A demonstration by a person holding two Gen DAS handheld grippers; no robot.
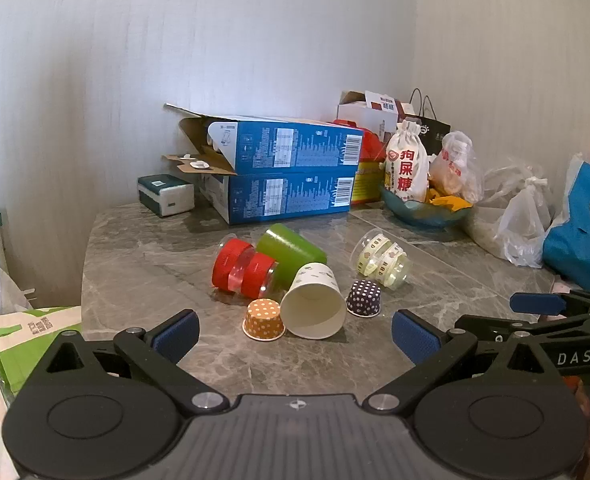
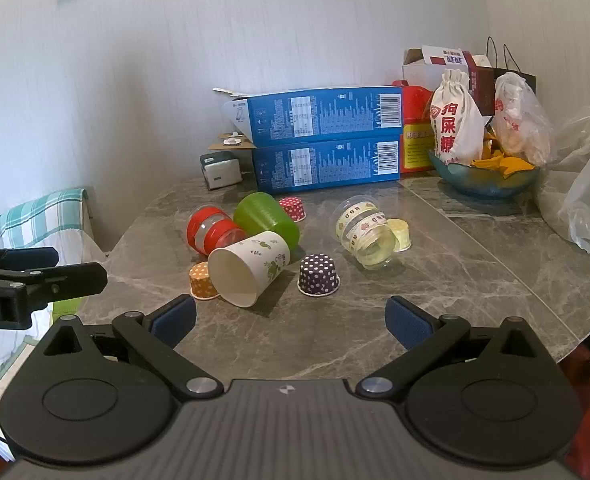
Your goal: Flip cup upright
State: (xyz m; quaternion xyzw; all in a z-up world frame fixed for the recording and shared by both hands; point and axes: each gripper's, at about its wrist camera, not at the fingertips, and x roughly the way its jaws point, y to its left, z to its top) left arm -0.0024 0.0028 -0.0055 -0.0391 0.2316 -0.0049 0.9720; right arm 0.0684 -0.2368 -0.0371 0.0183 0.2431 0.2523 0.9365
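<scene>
Fingers of the left gripper (image 1: 293, 334) and the right gripper (image 2: 291, 322) stand wide apart and empty, both held over the near edge of the bench (image 2: 455, 264), short of the cluster of cups. The white paper cup (image 1: 314, 306) lies on its side nearest that edge, mouth toward the cameras, touching the inverted orange dotted cup (image 1: 263, 319) and leaning against the tipped green cup (image 1: 291, 252), with the purple dotted cup (image 1: 364, 298) just beside it. Judged light, thin-walled and easily crushed or rolled, it is best taken gently across the side wall near the stiffer rim.
</scene>
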